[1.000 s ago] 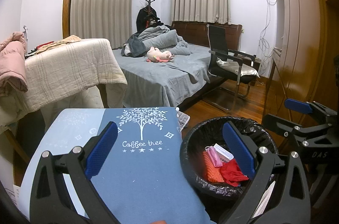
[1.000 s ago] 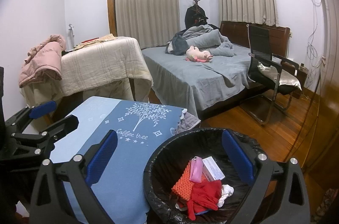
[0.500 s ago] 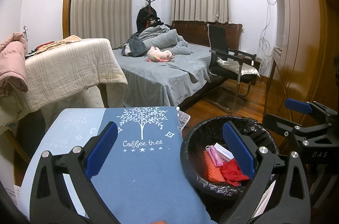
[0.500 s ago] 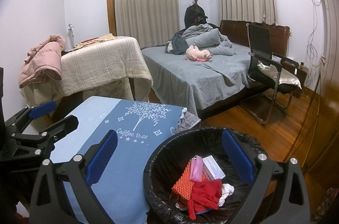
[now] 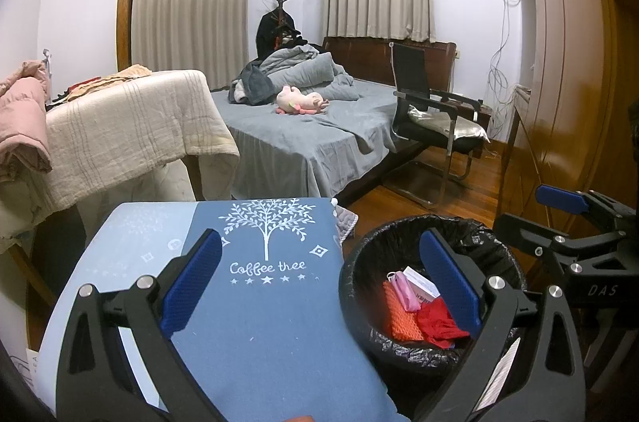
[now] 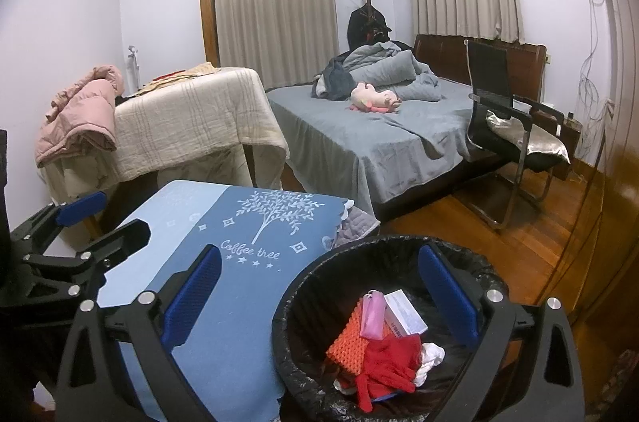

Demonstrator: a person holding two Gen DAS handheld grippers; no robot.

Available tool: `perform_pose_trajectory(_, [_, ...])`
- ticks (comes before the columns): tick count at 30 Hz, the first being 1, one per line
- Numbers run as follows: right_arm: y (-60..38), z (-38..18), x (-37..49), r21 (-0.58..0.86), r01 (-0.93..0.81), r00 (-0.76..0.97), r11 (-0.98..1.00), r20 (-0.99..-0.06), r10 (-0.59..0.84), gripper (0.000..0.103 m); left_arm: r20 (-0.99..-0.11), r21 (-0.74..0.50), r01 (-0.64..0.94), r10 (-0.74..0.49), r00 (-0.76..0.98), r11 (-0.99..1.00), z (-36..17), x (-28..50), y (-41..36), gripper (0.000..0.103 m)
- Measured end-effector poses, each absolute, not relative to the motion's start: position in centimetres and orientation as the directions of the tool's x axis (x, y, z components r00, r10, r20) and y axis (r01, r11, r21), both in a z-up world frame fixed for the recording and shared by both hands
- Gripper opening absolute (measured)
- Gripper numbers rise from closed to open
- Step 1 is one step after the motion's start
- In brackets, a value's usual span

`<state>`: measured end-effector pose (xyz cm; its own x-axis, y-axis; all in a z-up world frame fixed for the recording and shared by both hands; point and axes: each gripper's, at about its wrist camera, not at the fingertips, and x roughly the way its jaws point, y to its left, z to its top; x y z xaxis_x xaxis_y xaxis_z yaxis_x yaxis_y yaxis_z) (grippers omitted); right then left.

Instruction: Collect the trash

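Note:
A black-lined trash bin (image 5: 361, 262) (image 6: 303, 286) stands on the floor by the table's right edge. In it lie a red glove (image 6: 383, 362), an orange mesh piece (image 6: 347, 342), a pink item (image 6: 373, 312), a small white box (image 6: 403, 314) and white paper. My left gripper (image 5: 319, 286) is open and empty, held above the blue "Coffee tree" tablecloth (image 5: 259, 302) and the bin's left rim. My right gripper (image 6: 319, 298) is open and empty above the bin. Each gripper shows in the other's view: the right one (image 5: 567, 218) and the left one (image 6: 76, 222).
A bed (image 6: 379, 126) with grey bedding and a pink plush toy (image 6: 373, 98) stands behind. A black chair (image 6: 503, 118) is at the right on the wooden floor. A beige-covered table (image 6: 191, 114) with a pink jacket (image 6: 76, 114) is at the left. A wooden wardrobe (image 5: 567, 82) lines the right.

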<state>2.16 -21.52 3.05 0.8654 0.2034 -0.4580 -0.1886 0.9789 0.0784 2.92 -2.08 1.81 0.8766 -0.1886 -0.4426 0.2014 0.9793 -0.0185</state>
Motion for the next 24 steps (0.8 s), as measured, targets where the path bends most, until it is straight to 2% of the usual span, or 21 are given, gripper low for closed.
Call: perform_pose_trajectory(24, [-21.73, 3.25, 2.26, 0.079, -0.189, 0.865, 0.979, -0.458, 0.204, 0.097, -0.443, -0.017, 0.202, -0.189, 0.876, 0.979, 1.93, 2.97, -2.25, 0.097])
